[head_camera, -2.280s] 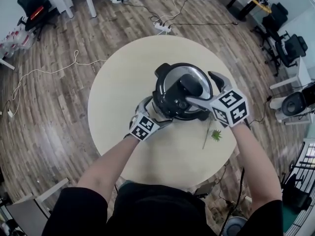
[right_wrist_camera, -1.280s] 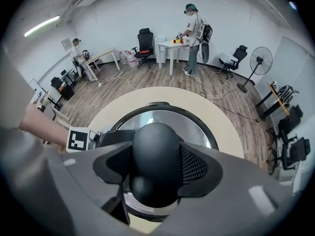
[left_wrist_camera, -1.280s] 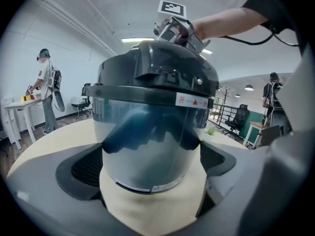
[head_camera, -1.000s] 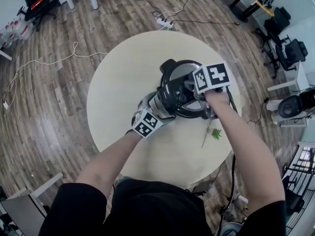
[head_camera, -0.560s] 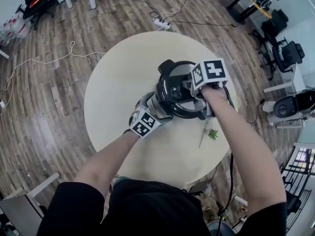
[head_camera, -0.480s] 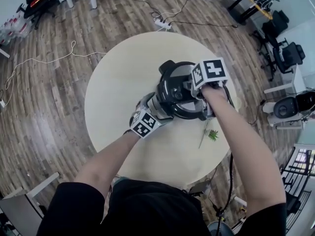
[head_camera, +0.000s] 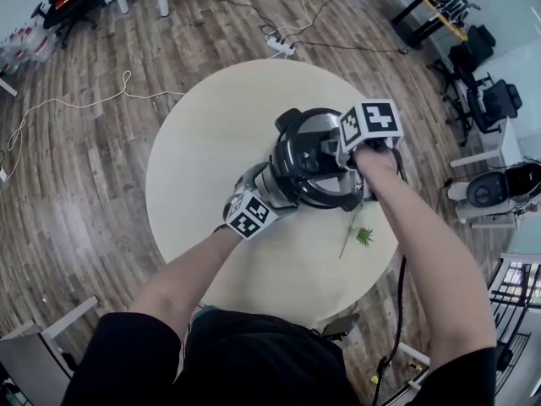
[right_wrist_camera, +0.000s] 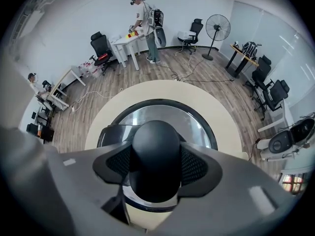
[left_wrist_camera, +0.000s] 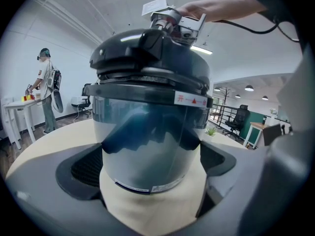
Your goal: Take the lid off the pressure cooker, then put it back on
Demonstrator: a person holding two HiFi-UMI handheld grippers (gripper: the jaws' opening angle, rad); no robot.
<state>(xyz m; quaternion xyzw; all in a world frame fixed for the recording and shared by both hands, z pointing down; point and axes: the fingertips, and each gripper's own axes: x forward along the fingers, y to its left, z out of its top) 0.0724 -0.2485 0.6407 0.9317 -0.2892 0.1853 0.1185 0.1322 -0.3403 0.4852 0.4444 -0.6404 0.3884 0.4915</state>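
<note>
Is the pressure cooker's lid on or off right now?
On. In the left gripper view the lid sits on the pot, and the jaws of the right gripper clamp its knob.

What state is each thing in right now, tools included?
lid: sitting on the cooker body
cooker body: upright on the table
right tool: shut on the lid knob from above
left tool: shut on the cooker body's side
green sprig: lying on the table
</note>
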